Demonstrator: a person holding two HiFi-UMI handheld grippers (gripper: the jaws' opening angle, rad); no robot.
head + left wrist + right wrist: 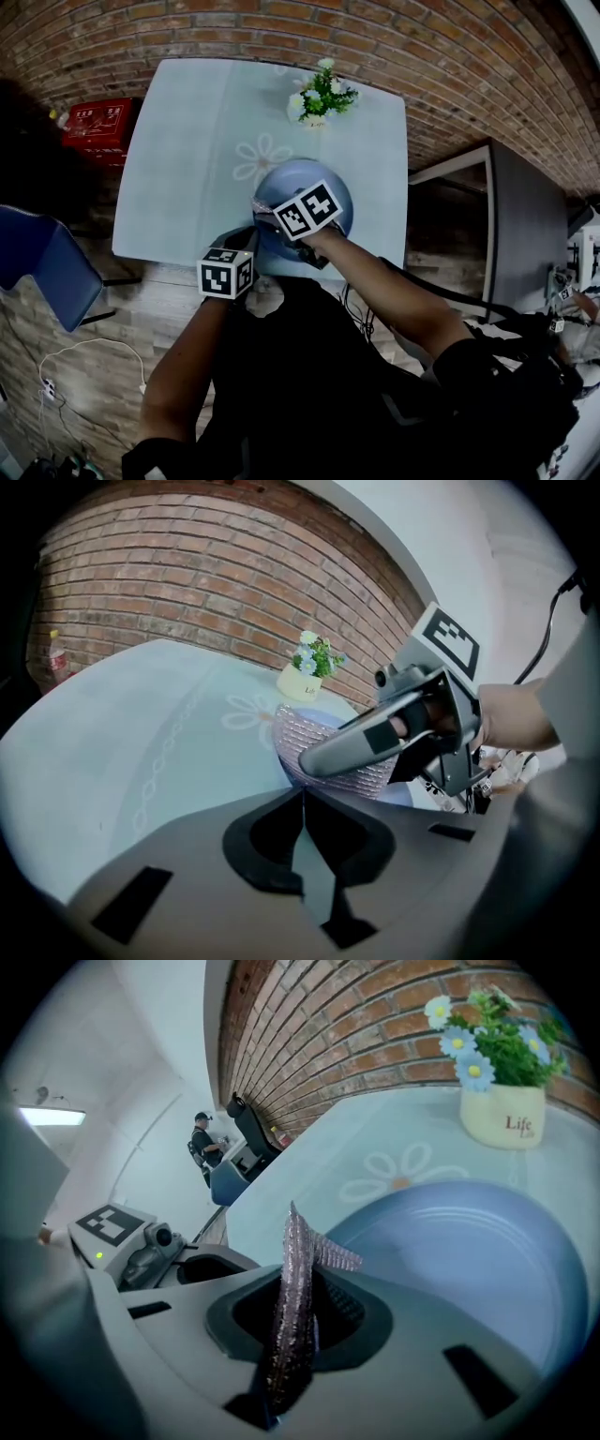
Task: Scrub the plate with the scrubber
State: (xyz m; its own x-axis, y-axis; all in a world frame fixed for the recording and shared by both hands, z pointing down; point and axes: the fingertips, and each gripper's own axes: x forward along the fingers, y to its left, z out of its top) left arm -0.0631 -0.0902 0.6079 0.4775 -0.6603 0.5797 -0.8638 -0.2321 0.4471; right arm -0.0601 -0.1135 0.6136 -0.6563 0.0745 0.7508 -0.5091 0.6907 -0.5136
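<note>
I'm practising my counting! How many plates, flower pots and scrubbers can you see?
Plate: 1
Flower pot: 1
Scrubber: 1
Total: 3

A round blue plate (469,1260) is laid flat on the desk (309,1162), its near rim gripped by the left tool (302,803). A thin, silvery mesh scrubber (298,1241) is pinched upright in the right tool (292,1283), at the plate's edge.

Red brick wall (422,47); pale table (187,141) against it; wood-plank floor (56,328); blue chair (42,267) left; dark cabinet (525,225) right; red crate (98,127) beside table.
</note>
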